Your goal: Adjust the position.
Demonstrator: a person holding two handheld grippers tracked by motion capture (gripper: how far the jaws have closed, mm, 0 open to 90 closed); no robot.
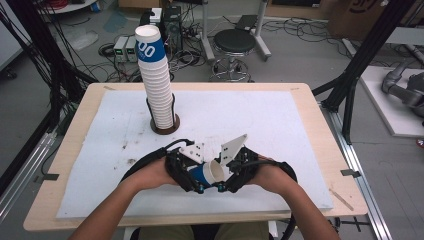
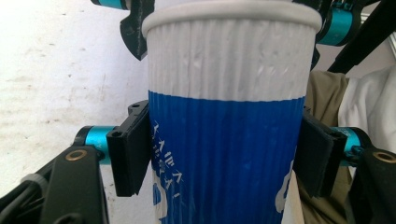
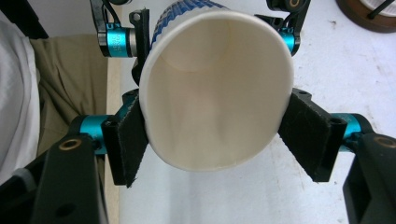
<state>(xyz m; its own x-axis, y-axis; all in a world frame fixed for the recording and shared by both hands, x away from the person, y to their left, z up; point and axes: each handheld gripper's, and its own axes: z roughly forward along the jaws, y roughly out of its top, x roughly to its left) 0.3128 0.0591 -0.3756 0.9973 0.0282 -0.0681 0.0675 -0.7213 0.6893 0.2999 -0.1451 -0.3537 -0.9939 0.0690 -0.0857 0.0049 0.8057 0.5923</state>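
At the far left of the white mat (image 1: 280, 125) stood a tall stack of blue-and-white paper cups (image 1: 156, 82) in a dark round holder (image 1: 165, 127), well apart from your hands. Nearer you, your left gripper (image 1: 192, 172) lay low over the mat's near edge with its jaws clamped on the ribbed paper cup (image 1: 210, 172), which lay on its side between your two hands, rim turned toward the right. In the left gripper view its black pads (image 2: 133, 154) pressed against both sides of the cup (image 2: 226, 140), on the blue band just below the white upper part. To the right, your right gripper (image 1: 231, 175) met the same cup at its open end, tips close to the left gripper's. In the right gripper view its pads (image 3: 128, 144) sat tight against the rim on either side of the cup's mouth (image 3: 215, 93), so it too was gripping the cup, whose white inside faced the camera. Behind it you could see the left gripper's jaws on the cup's blue body.
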